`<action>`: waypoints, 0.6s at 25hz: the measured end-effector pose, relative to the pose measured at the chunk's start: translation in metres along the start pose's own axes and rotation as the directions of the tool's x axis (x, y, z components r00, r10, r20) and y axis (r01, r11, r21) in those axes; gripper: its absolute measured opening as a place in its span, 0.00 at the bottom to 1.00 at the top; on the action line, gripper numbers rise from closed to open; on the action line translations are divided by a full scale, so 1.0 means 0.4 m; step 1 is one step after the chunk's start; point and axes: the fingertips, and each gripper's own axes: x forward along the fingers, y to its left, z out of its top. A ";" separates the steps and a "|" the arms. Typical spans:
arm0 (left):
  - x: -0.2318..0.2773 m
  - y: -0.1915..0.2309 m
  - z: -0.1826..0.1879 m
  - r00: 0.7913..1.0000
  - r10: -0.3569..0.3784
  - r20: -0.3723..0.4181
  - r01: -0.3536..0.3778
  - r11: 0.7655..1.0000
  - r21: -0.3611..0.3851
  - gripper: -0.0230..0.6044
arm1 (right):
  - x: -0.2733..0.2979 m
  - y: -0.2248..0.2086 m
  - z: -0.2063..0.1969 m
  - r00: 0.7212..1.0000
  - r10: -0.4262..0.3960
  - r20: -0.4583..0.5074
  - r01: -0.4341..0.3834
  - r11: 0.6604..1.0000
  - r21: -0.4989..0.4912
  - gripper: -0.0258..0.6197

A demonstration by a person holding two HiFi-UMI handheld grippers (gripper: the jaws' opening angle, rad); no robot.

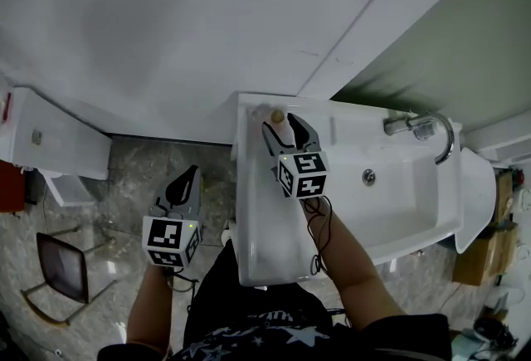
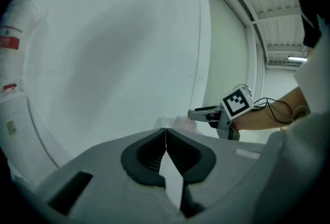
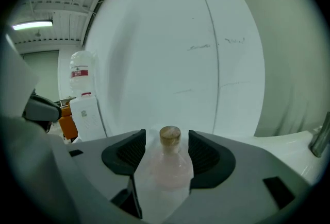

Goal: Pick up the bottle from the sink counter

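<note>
Right claw (image 3: pixel 166 136) released, jaws apart with the bottle (image 3: pixel 165 171) standing upright between them; small gaps show on both sides of the tan cap (image 3: pixel 170 135), while the clear, faintly pink body fills most of the space between the black ribbed pads (image 3: pixel 206 155), and contact cannot be made out. In the head view this claw lies over the far end of the white sink-counter table (image 1: pixel 255 243), with the bottle at its tips near the table's back edge, close to the wall (image 1: pixel 166 27). The sink basin (image 1: pixel 398 185) is to the right of the right claw and the chrome faucet (image 1: pixel 425 129) is further right and slightly ahead. Left claw (image 2: pixel 165 133) clenched, its 2 jaws meeting edge to edge with nothing between them; it is held off the table, to the left of the right claw and nearer the person, over the grey marbled floor (image 1: pixel 124 177). From the left gripper view the right claw's marker cube (image 2: pixel 236 103) is ahead and to the right. A water dispenser (image 3: pixel 82 94) with a jug on top stands far to the left of the right claw.
</note>
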 end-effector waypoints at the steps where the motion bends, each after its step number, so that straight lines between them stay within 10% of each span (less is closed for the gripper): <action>1: 0.006 0.005 -0.001 1.000 -0.001 -0.002 0.001 1.000 0.000 0.07 | 0.010 0.000 -0.002 1.000 -0.002 -0.001 0.002 1.000 -0.001 0.44; 15: 0.032 0.045 -0.034 0.999 -0.010 -0.039 0.009 1.000 -0.016 0.07 | 0.083 -0.016 -0.032 0.995 -0.094 -0.019 0.092 0.994 -0.066 0.32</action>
